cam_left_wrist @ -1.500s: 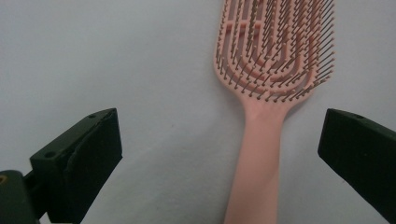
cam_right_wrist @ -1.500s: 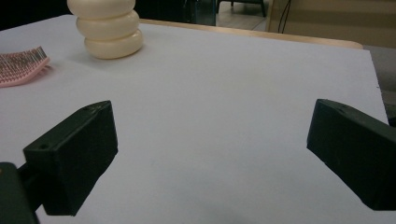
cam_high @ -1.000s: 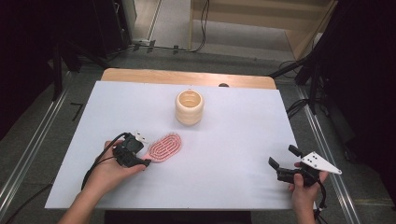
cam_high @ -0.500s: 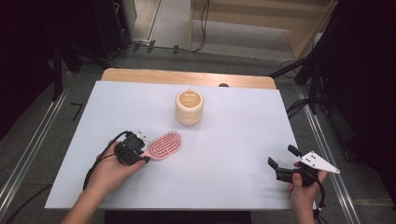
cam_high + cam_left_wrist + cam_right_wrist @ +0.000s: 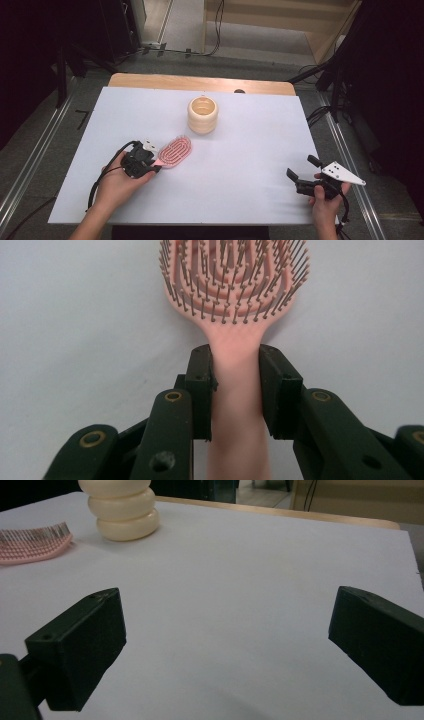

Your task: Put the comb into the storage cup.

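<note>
A white table top (image 5: 240, 165) with a wooden strip along its far edge is set in a dim room with dark stands and cables on the floor around it. Toward the near left of the sheet a pink hairbrush (image 5: 175, 151) lies bristles up, and behind it, near the middle, a cream ribbed cup (image 5: 203, 115) stands upright, apart from the brush. The left gripper (image 5: 235, 385) has just been closing, and its jaws are now pressed on both sides of the brush handle just below the head, as seen in the left gripper view. The right gripper (image 5: 300, 182) is held low near the right edge with its jaws spread wide and nothing between them.

The step in hand is judged to be the pick-up of the brush. The grip should be kept square on the narrow handle so that the heavier head is not allowed to swing down; a straight, slow lift is advised, with the cup given room and the right gripper kept out of the path
</note>
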